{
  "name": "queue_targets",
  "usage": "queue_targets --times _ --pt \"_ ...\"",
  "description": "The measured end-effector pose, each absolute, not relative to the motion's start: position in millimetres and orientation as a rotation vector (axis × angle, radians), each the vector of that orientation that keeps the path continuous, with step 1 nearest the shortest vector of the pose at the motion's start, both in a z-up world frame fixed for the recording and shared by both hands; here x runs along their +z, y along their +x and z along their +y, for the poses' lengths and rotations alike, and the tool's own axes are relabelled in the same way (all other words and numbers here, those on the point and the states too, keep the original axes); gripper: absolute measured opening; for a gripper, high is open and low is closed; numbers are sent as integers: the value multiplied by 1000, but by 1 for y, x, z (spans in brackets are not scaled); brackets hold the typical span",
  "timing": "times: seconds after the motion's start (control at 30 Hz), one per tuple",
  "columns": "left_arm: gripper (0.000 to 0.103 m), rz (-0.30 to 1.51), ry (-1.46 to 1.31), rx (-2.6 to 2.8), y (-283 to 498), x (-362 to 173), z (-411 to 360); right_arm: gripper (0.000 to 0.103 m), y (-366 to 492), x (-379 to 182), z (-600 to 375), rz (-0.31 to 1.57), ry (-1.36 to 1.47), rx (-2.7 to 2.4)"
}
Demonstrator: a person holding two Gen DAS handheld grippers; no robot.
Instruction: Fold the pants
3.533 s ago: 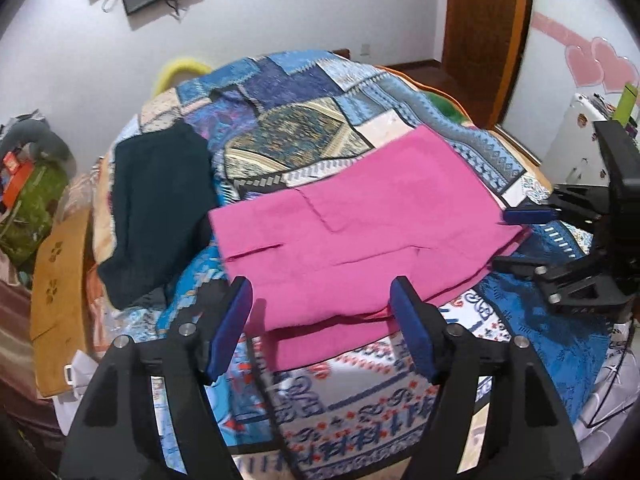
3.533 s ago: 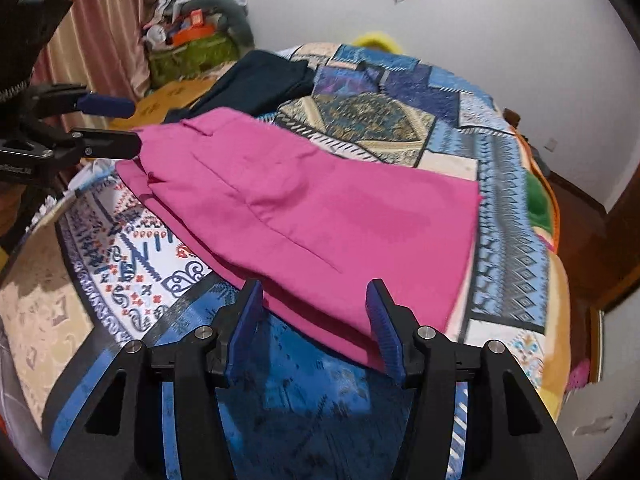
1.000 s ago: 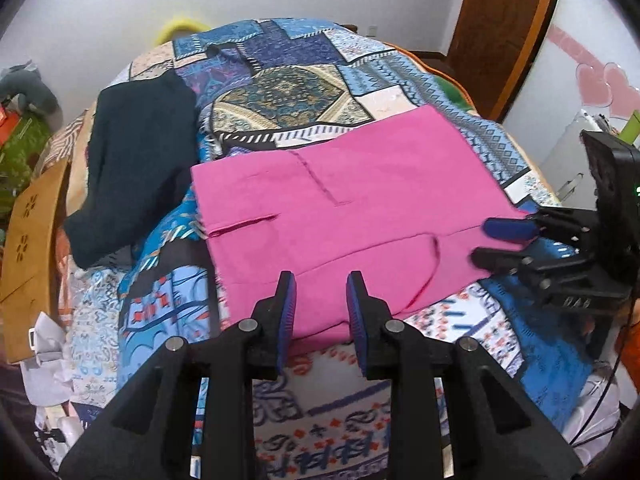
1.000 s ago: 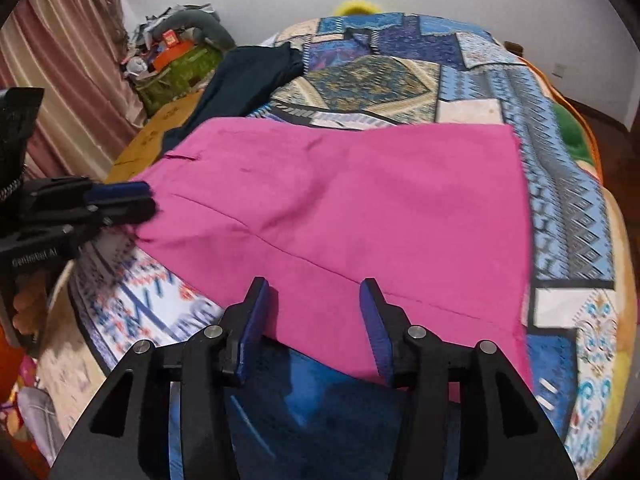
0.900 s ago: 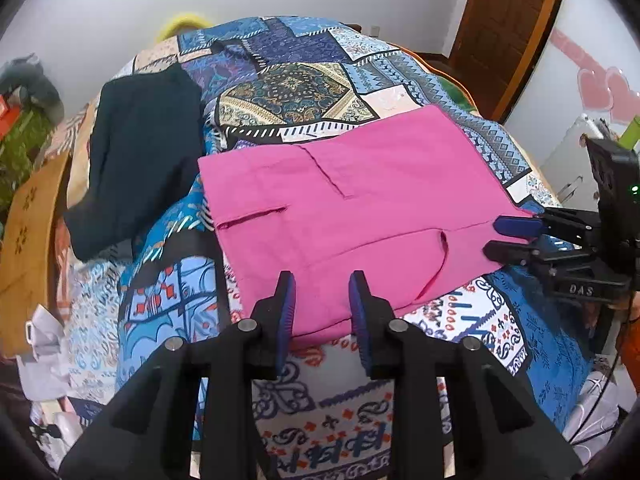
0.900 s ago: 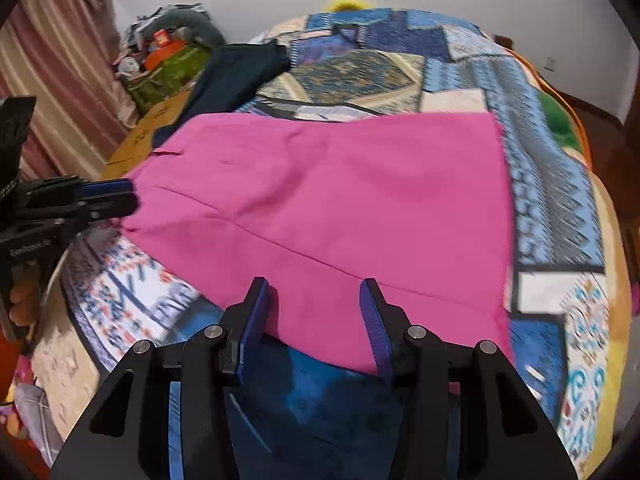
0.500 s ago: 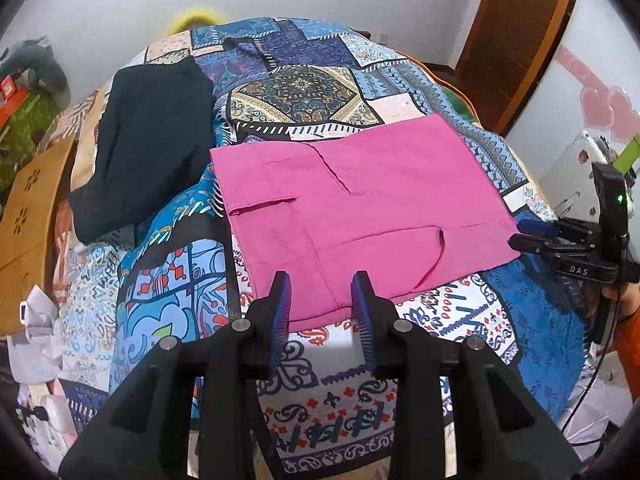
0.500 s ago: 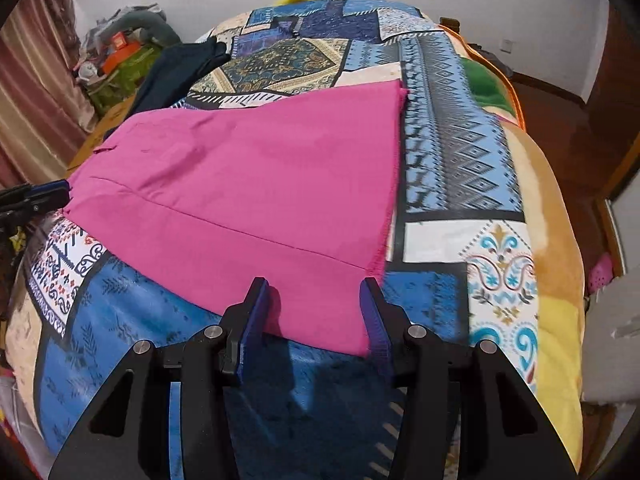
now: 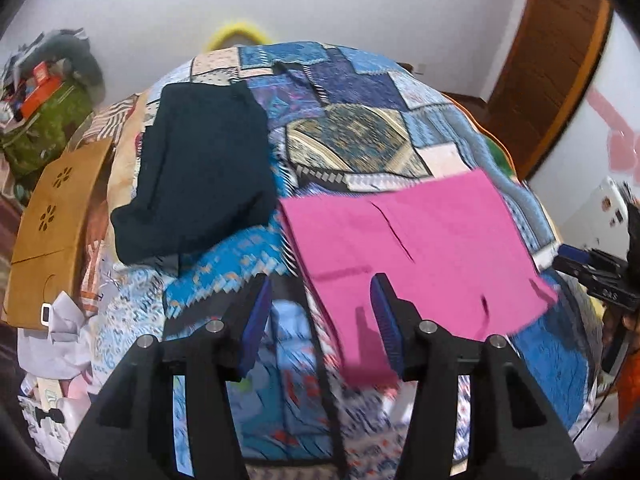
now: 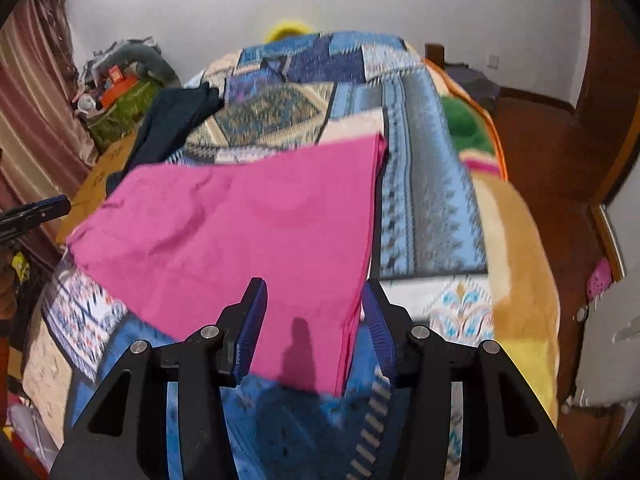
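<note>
Both of your tongs have just let go and backed off: the left gripper [image 9: 320, 320], which was nearly pinched together at the near hem half a second ago, now stands with its jaws spread wide and empty, and your right gripper [image 10: 312, 326] hangs just as open above the near right corner of the cloth. The pink pants [image 9: 408, 248] lie flat on the patterned quilt [image 9: 352, 136], folded into a broad rectangle, with doubled edges showing along the right side in the right wrist view. Your left view has swung toward the dark garment [image 9: 200, 172], which lies beside the pants on the left, not touching them as far as the blur allows. You seem to have finished one fold; another halving probably remains, so you likely need fresh grips on an edge.
</note>
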State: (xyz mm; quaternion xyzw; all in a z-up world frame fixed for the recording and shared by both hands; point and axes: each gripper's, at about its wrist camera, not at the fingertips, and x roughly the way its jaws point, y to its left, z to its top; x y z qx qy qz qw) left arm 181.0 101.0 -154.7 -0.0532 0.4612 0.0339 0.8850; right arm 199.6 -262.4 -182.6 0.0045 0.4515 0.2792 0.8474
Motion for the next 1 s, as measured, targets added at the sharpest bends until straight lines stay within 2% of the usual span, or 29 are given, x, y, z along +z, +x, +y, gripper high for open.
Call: queue_targets --times 0.4,0.7,0.93,0.97,1.0 --pt "51 1039 -195 67 255 -180 135 46 265 -179 -249 909 28 549" --pt "34 1144 -291 40 294 -218 145 46 322 -202 -238 951 40 520" --pt "34 1169 -414 -57 305 -230 147 46 365 -223 -229 1000 84 515" --pt "32 1172 -420 -64 306 -231 147 46 371 -227 -228 1014 98 507" --pt "24 1174 -420 -67 307 -232 147 46 376 -230 -227 1029 109 497"
